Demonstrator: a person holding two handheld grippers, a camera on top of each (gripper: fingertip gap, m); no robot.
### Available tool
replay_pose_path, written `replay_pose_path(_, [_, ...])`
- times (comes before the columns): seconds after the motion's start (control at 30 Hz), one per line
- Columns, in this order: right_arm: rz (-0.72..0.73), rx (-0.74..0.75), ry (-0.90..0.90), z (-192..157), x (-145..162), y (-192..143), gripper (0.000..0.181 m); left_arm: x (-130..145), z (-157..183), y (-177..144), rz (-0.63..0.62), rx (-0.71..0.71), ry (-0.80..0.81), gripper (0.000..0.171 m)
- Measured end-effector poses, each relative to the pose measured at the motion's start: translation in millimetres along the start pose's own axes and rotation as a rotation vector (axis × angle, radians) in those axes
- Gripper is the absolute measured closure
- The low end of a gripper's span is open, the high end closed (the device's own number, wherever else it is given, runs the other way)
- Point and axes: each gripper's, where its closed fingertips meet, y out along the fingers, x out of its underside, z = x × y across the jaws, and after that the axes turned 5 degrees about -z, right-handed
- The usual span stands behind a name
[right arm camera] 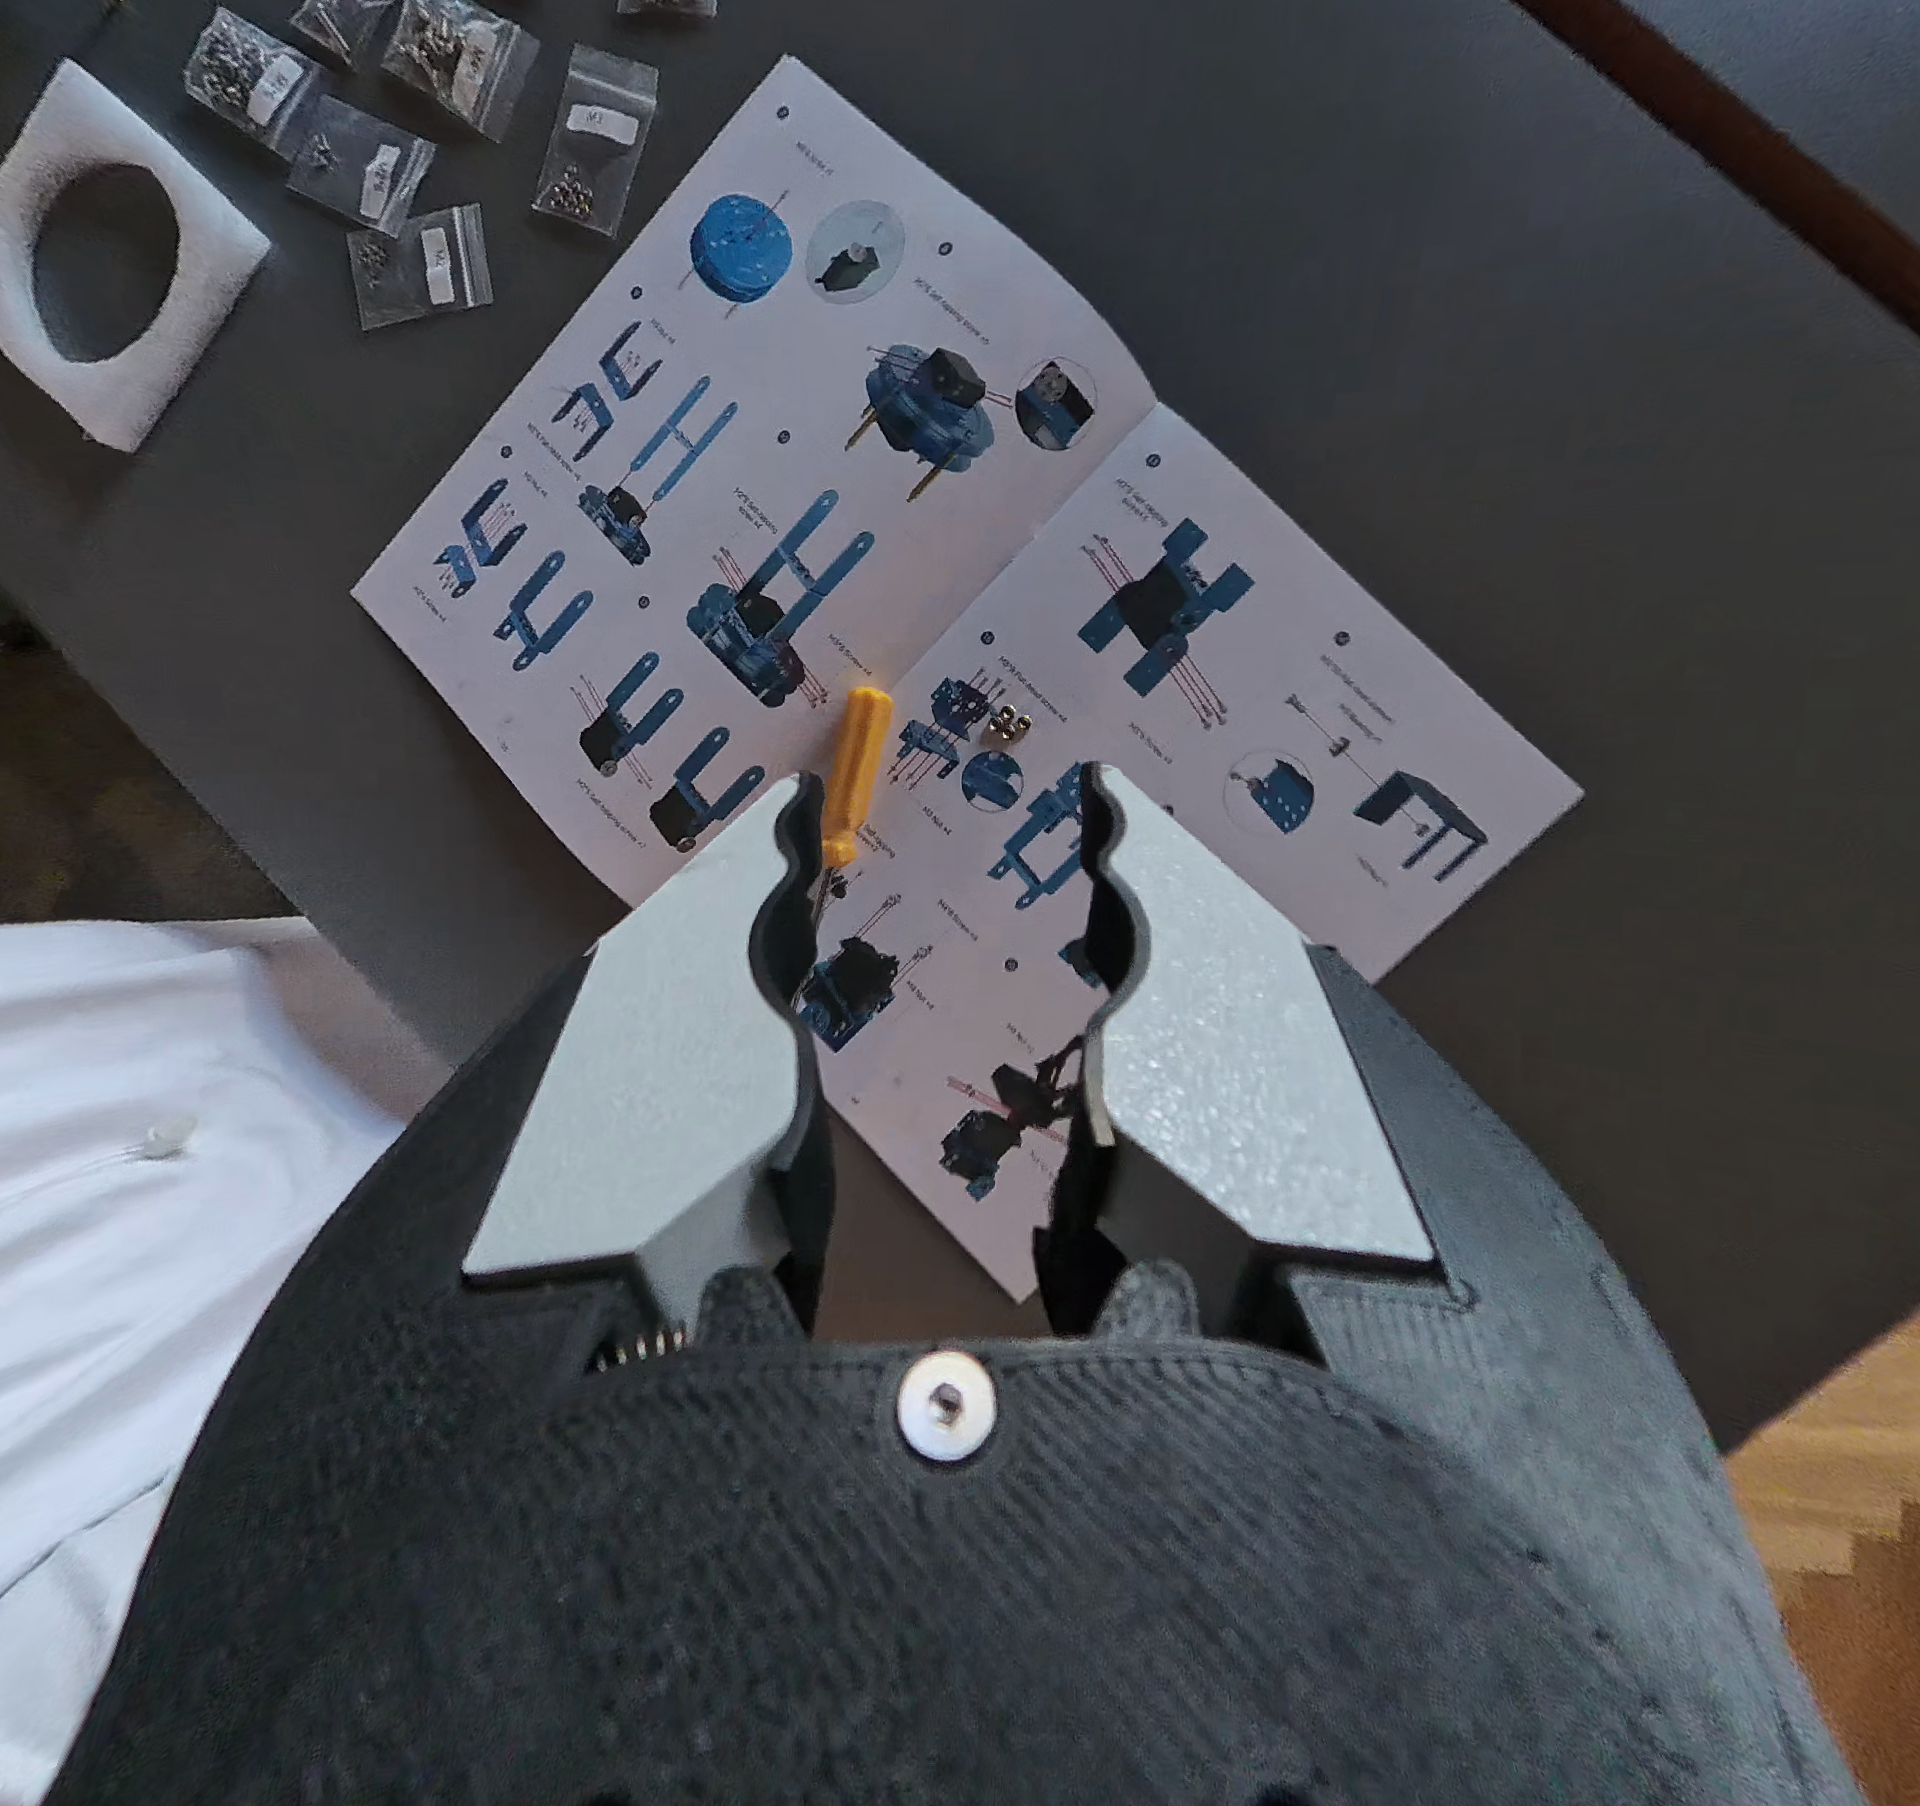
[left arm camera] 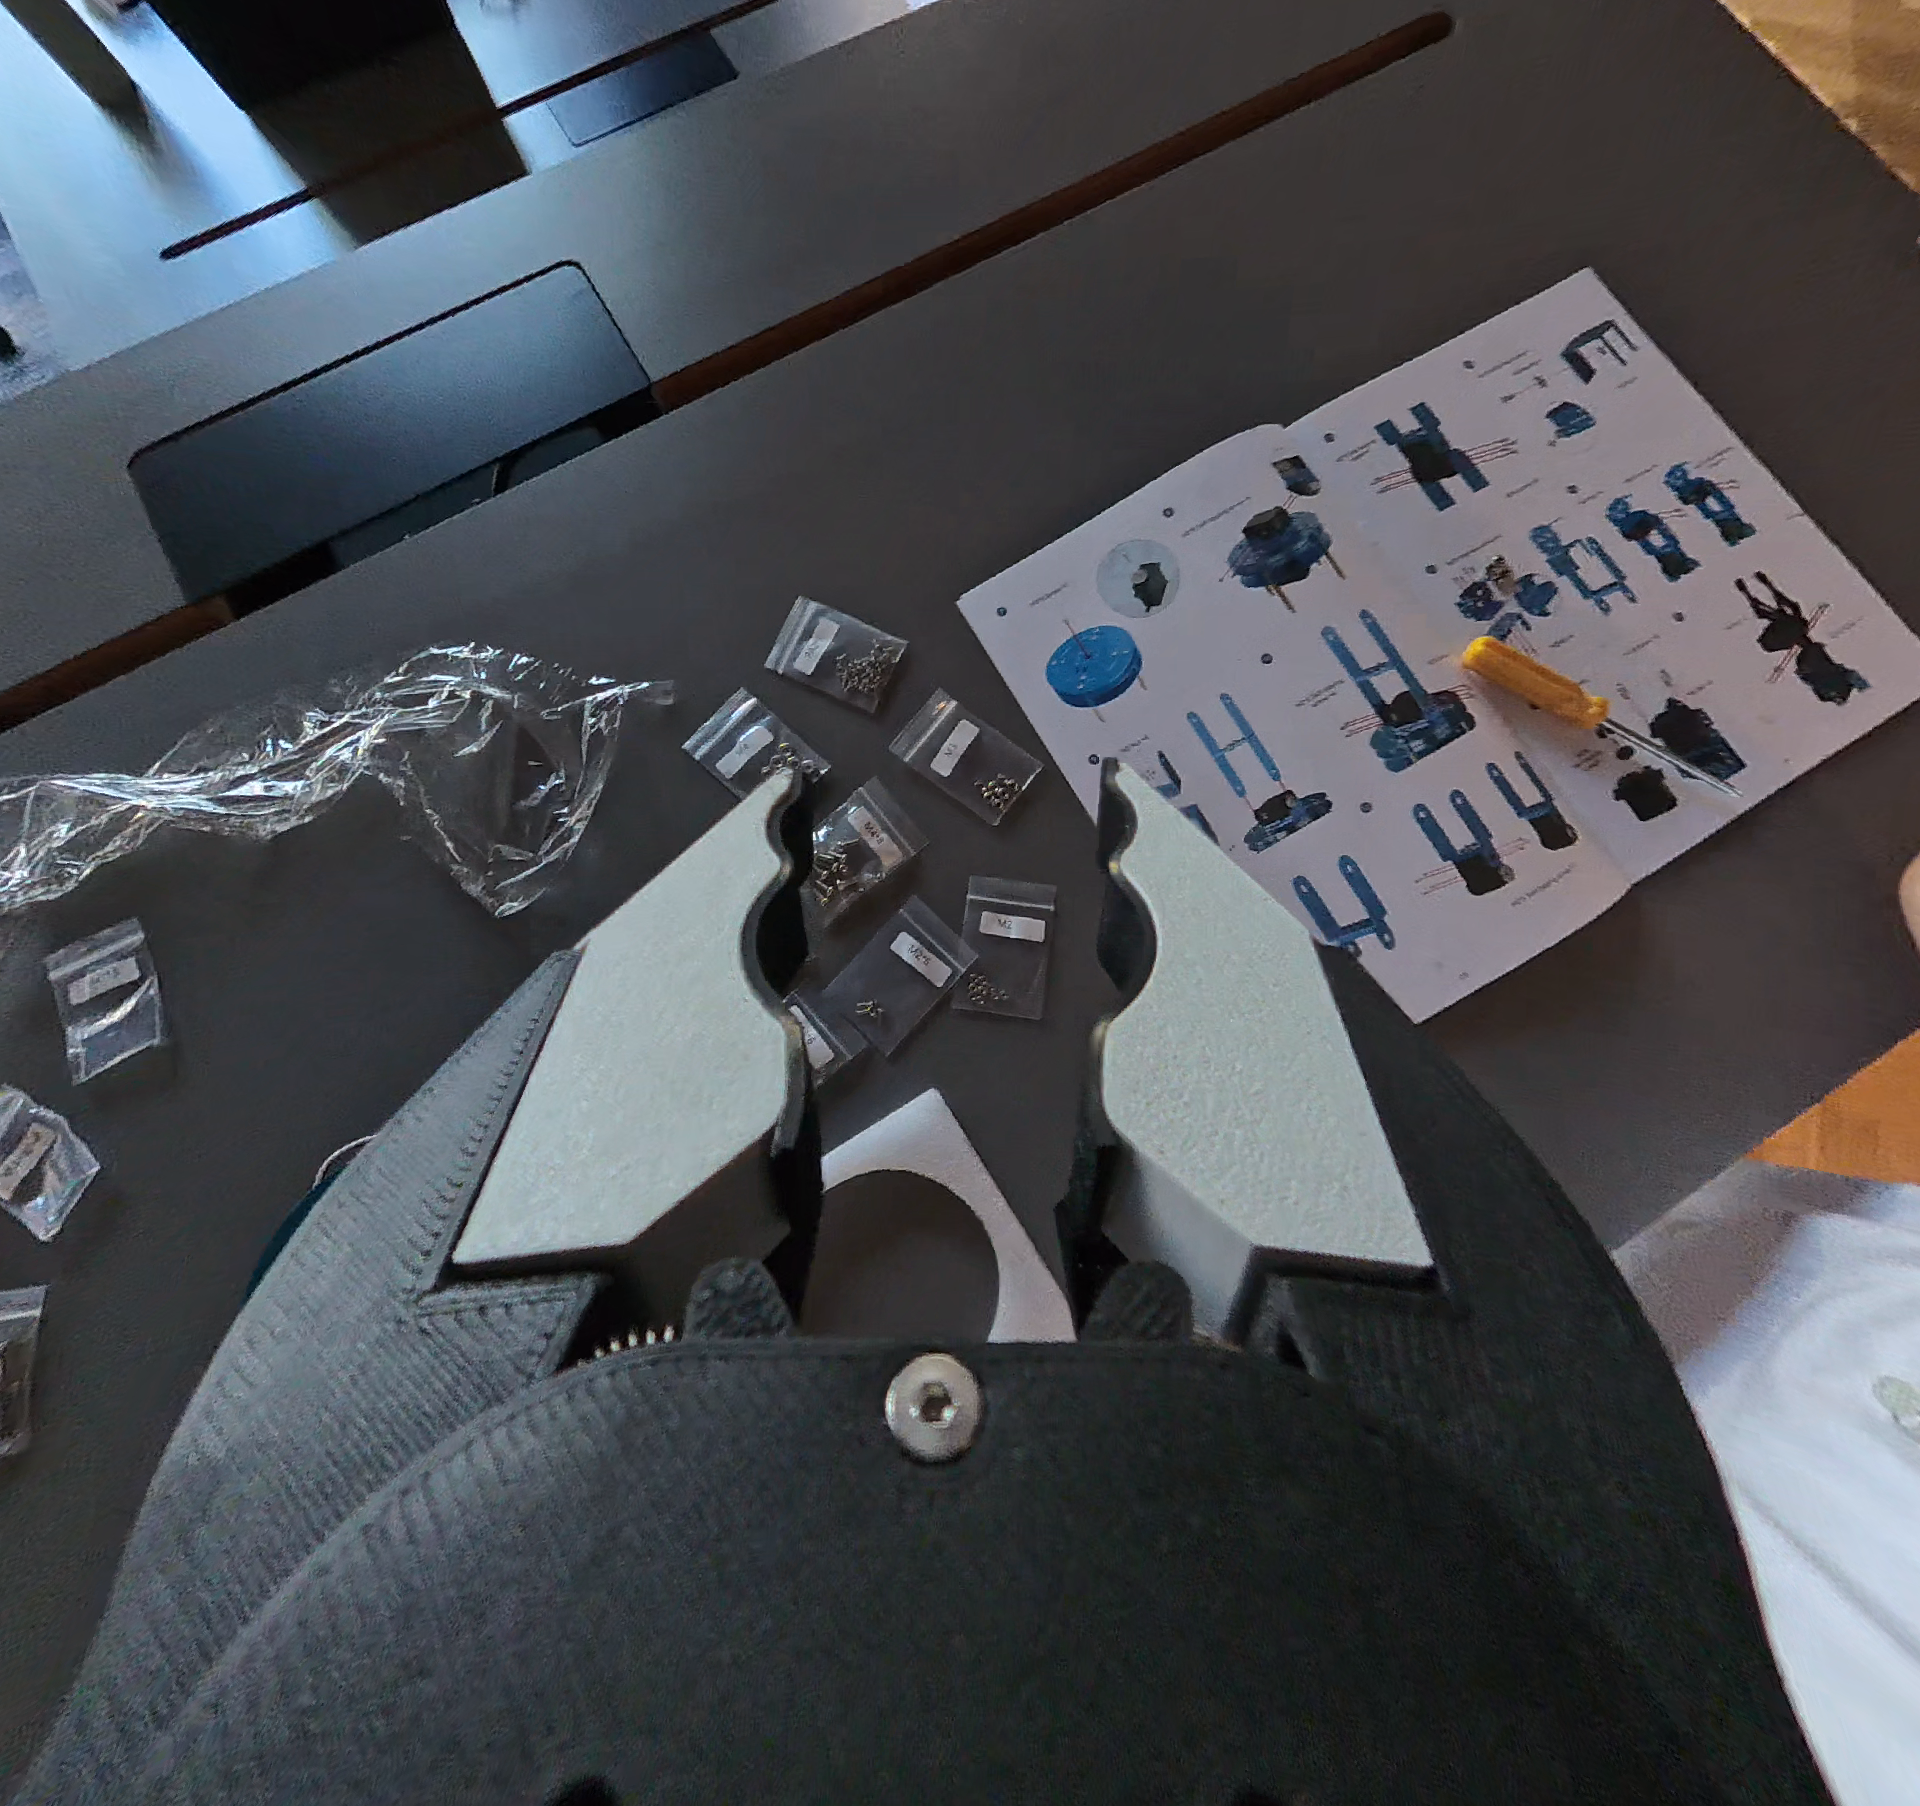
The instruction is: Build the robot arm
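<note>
Grippers idle above the dark table, nothing grasped. My left gripper hangs spread over the small zip bags of screws. My right gripper, fingers apart, hangs over the open instruction booklet, its left finger nearest the yellow-handled screwdriver, clear of contact.

The right tongs hang with jaws apart and nothing between them, above an open instruction booklet that lies flat on the dark surface. A small yellow-handled screwdriver rests on the booklet near its fold, just beside the left fingertip. Far left lie several small clear bags of screws, and a white foam piece with a round hole. White cloth shows near left.
</note>
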Motion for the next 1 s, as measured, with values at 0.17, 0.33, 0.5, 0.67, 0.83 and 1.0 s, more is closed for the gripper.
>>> replay_pose_path(0.17, [-0.075, -0.133, -0.063, 4, 6, 34, 0.133, 14, -18, 13, 0.006, 0.017, -0.042, 0.122])
replay_pose_path(0.33, [-0.085, -0.155, -0.008, 27, -14, 46, 0.137, 27, -36, 25, -0.054, 0.076, -0.11, 0.123])
replay_pose_path(0.5, [-0.179, -0.131, 0.022, 33, -11, 59, 0.136, 18, -42, 19, -0.013, 0.075, -0.057, 0.128])
replay_pose_path(0.67, [-0.244, -0.089, -0.01, 27, -8, 65, 0.136, 16, -54, 15, -0.001, 0.004, -0.086, 0.132])
replay_pose_path(0.83, [-0.294, -0.073, -0.024, 22, 0, 66, 0.136, 21, -56, 15, -0.028, -0.011, -0.08, 0.133])
replay_pose_path(1.0, [-0.315, -0.08, -0.036, 19, 1, 69, 0.136, 27, -63, 19, -0.062, -0.028, -0.103, 0.134])
